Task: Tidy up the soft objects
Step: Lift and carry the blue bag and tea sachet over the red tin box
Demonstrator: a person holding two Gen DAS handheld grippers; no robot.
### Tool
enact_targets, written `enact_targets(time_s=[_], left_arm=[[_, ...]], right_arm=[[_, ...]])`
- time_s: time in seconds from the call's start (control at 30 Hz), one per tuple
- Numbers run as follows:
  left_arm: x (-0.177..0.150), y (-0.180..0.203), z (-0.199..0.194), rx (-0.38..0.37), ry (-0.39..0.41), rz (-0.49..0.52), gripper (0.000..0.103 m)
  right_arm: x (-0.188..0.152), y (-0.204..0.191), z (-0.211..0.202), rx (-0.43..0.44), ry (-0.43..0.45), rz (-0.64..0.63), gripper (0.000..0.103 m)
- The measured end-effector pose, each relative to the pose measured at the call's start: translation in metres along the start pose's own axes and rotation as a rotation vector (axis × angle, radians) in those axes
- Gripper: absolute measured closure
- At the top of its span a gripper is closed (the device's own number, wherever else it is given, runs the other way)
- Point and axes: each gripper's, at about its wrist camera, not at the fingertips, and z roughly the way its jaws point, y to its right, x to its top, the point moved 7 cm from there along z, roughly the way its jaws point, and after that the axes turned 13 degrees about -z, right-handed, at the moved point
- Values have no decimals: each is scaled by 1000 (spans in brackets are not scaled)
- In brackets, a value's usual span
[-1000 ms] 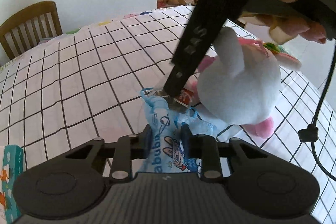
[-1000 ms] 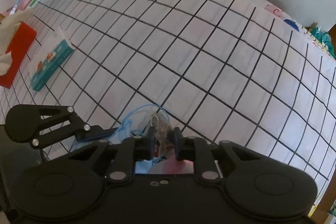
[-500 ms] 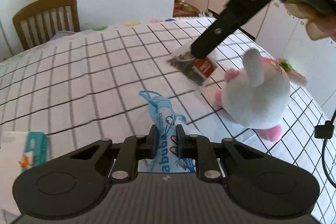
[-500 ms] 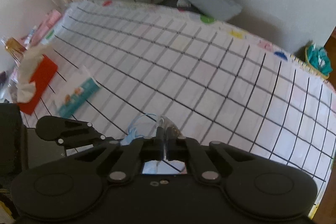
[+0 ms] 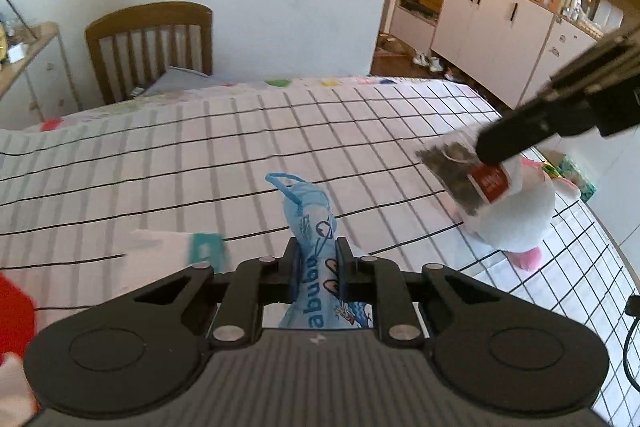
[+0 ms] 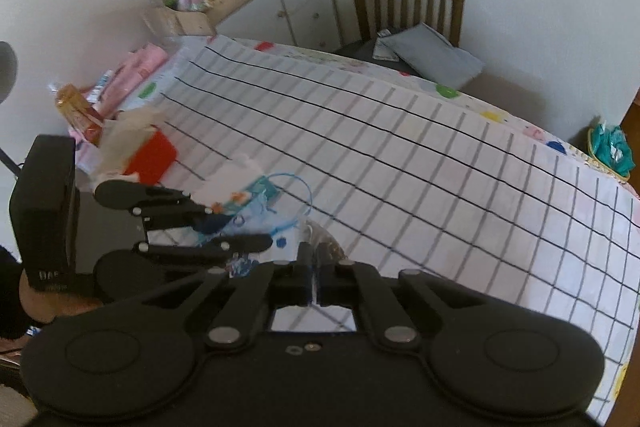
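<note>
Lifted since earlier: your left gripper point(image 5: 317, 263) clamps the blue pouch point(image 5: 316, 227); your right gripper point(image 6: 315, 259) pinches the clear packet point(image 5: 468, 175), raised off the checked tablecloth point(image 5: 160, 155).

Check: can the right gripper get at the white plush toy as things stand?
Probably not yet. The right gripper is shut on a clear packet, so its jaws are occupied. The white plush toy sits on the gridded tablecloth just behind that packet, nothing covering it; it would need to release first.

Grid-cloth table point(image 5: 160, 163) — plush point(image 5: 516, 219), tissue pk point(image 5: 176, 255)
</note>
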Motion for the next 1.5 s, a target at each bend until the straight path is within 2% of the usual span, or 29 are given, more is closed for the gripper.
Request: enact_targets(time_s=[0.27,0.63,0.97,1.5], left_arm=[[-6,-42,-59,2,23,-31,86],[-13,-116,-135,11,57,-59,86],[-16,-188,-190,53,102,-92,86],[-16,-277,-221,144,129,-104,86]], right_arm=[[15,-63,-10,1,45,-6,102],[47,-155,4,41,90,-8,102],[79,-217,20,51,149,-12,102],[111,-285,78,106,159,-23,102]])
